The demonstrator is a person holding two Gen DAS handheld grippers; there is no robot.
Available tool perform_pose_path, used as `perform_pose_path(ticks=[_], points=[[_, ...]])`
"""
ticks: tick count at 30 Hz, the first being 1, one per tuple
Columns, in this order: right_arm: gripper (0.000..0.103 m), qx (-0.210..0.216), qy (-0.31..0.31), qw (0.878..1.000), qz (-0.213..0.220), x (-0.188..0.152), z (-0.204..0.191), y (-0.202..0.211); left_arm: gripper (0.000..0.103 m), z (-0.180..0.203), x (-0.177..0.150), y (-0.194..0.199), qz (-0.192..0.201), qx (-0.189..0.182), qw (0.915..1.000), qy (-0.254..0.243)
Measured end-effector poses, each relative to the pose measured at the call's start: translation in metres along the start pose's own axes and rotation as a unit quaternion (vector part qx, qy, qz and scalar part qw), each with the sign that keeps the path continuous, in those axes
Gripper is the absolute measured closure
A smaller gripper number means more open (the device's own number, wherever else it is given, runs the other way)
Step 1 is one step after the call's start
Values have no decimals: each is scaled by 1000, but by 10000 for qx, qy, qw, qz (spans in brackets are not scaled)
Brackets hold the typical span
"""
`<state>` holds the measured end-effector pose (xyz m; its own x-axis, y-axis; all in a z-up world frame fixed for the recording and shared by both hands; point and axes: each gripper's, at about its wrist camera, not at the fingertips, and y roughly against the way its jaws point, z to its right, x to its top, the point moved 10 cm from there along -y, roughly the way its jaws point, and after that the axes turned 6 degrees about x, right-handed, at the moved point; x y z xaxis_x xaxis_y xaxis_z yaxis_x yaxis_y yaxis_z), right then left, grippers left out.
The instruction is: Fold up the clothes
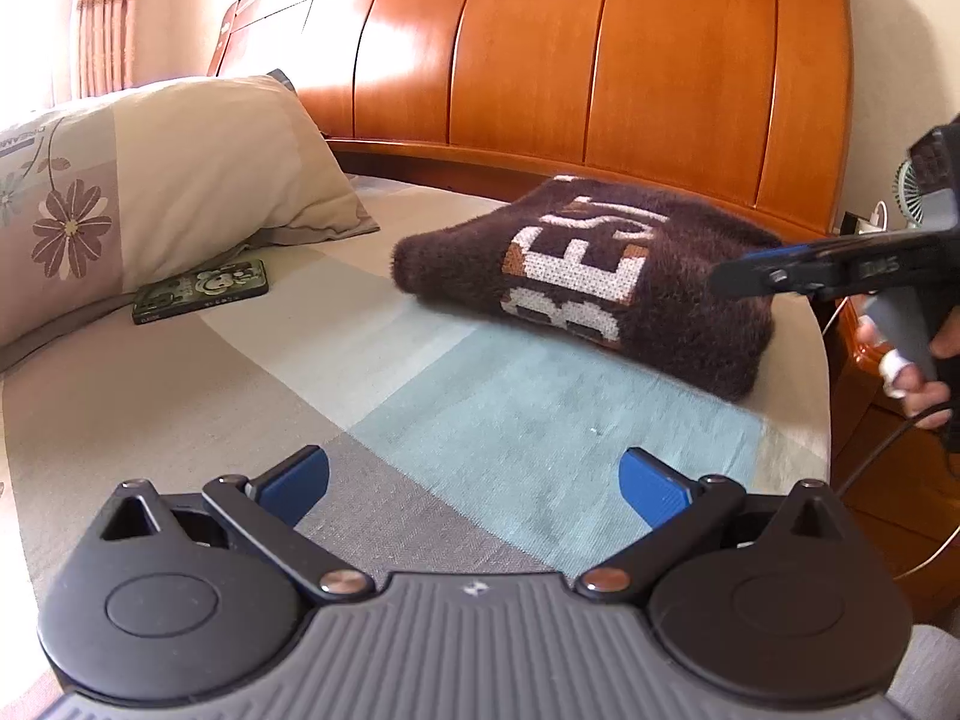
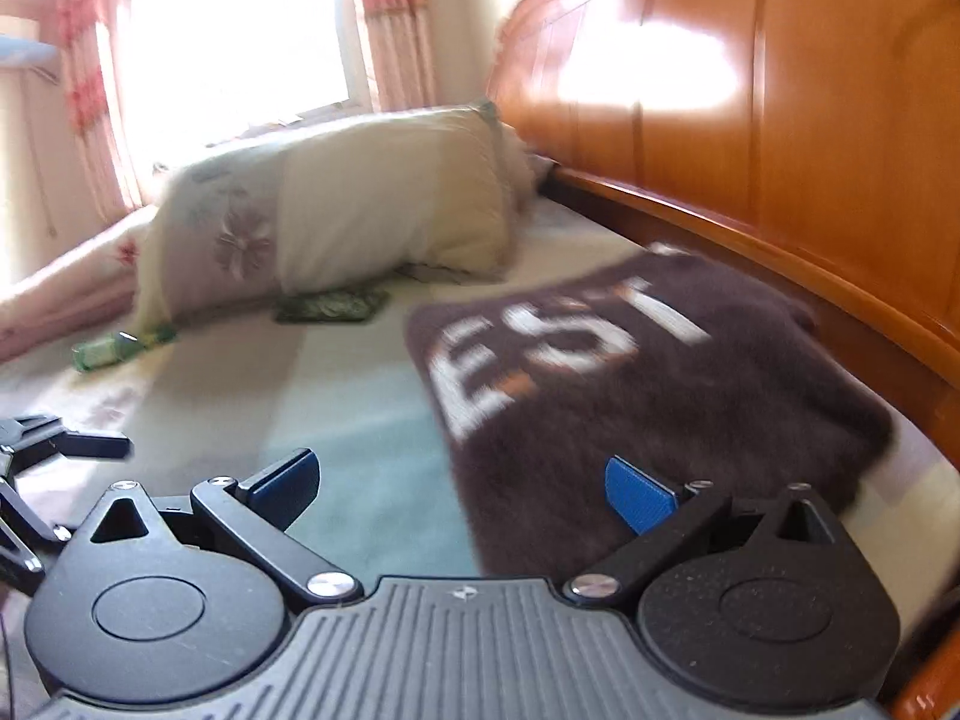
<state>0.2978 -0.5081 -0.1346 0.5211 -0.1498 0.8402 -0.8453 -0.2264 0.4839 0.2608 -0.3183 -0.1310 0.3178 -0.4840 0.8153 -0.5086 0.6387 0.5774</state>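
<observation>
A brown fuzzy sweater [image 1: 600, 282] with white letters lies folded into a thick rectangle on the bed, close to the headboard. My left gripper [image 1: 474, 480] is open above the bedsheet, short of the sweater, and holds nothing. My right gripper [image 1: 729, 279], held by a hand [image 1: 912, 372], hovers over the sweater's right end. In the right wrist view the sweater [image 2: 660, 390] fills the right half, blurred. My right gripper [image 2: 462, 486] is open and empty there. Its right finger [image 2: 636, 492] is over the sweater's near edge.
The wooden headboard [image 1: 600, 60] runs just behind the sweater. A flowered pillow [image 1: 168, 180] lies at the left with a green case [image 1: 201, 291] beside it. A green bottle [image 2: 114, 351] rests on the sheet. A wooden nightstand [image 1: 888, 468] stands past the bed's right edge.
</observation>
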Motion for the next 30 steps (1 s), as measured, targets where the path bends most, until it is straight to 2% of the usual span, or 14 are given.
perform_pose_path(ticks=[2, 3, 6, 11, 14, 16, 22, 24, 26, 30], points=[[0, -31, -237, 9992, -326, -13, 6, -18, 1, 0, 0, 2, -32, -13, 10000, 52], [0, -8, -339, 9988, -359, -19, 7, -18, 1, 0, 0, 2, -62, -62, 9999, 76], [0, 57, -248, 9994, -218, -26, 0, 1, 1, 1, 3, 0, -218, -274, 9994, 79], [0, 99, -932, 9956, 70, -35, 12, 24, 1, 8, 35, -14, -421, -850, 9951, 283], [0, -5, -1140, 9933, 195, -44, 23, 19, 1, 22, 69, -30, -514, -1436, 9869, 517], [0, 179, -1357, 9902, 293, -48, 26, 13, 1, 34, 93, -44, -589, -1754, 9812, 556], [0, 707, -1858, 9764, 838, -41, 34, 0, 1, 106, 153, -90, -590, -2329, 9706, -114], [0, 891, -1965, 9723, 901, -41, 37, -4, 1, 136, 157, -107, -829, -2726, 9580, -335], [0, 1135, -2125, 9664, 894, -43, 39, -9, 1, 159, 154, -127, -1113, -2928, 9488, -398], [0, 1457, -2310, 9581, 863, -54, 27, -8, 1, 173, 143, -157, -1428, -2964, 9440, -263]])
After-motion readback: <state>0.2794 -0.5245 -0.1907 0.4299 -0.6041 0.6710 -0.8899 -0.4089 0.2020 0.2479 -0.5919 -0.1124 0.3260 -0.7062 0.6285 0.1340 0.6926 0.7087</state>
